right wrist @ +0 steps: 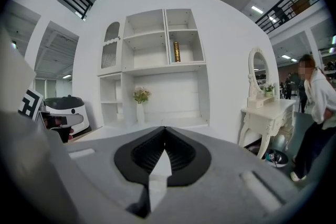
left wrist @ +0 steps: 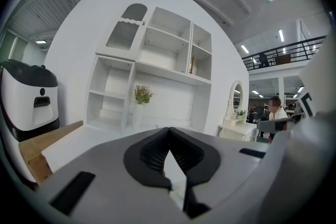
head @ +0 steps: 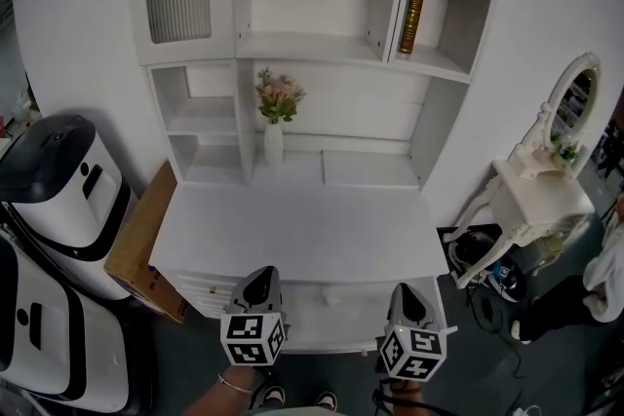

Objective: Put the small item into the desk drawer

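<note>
The white desk (head: pixel 292 229) with its shelf unit fills the middle of the head view. Its shut drawer front (head: pixel 331 305) with a small knob lies at the near edge, between my two grippers. My left gripper (head: pixel 259 276) hovers at the desk's front left, my right gripper (head: pixel 406 289) at its front right. Both point at the desk from in front. In the left gripper view the left gripper (left wrist: pixel 169 129) has its jaws meeting at the tip with nothing between them. The right gripper (right wrist: pixel 165 128) looks the same. I see no small loose item on the desktop.
A white vase with pink flowers (head: pixel 275 117) stands at the back of the desk, and a gold-brown book (head: pixel 413 18) is on an upper shelf. A white-and-black machine (head: pixel 58 180) and a cardboard board (head: pixel 146 244) sit left; a white vanity table (head: pixel 541 200) and a person (right wrist: pixel 315 102) are right.
</note>
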Action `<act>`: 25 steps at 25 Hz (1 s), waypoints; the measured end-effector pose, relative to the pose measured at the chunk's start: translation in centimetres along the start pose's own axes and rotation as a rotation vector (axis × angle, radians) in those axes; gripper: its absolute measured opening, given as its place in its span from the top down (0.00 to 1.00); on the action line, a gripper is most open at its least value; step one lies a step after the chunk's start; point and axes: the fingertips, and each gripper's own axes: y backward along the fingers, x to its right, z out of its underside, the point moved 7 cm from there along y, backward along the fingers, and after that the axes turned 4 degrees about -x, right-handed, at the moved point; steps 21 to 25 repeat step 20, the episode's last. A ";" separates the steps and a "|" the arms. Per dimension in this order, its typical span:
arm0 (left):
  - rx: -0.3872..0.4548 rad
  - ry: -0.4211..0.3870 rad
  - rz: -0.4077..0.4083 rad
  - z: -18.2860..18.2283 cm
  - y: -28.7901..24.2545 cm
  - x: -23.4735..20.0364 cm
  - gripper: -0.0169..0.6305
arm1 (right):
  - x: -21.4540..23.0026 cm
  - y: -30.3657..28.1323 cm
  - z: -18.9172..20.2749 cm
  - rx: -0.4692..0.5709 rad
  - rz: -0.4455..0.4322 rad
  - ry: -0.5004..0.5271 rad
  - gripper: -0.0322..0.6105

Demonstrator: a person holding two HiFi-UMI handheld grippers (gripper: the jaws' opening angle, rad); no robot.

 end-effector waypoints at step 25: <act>-0.014 0.000 -0.003 0.7 -0.4 0.9 0.96 | 1.3 -0.2 0.0 -0.017 0.002 0.011 0.94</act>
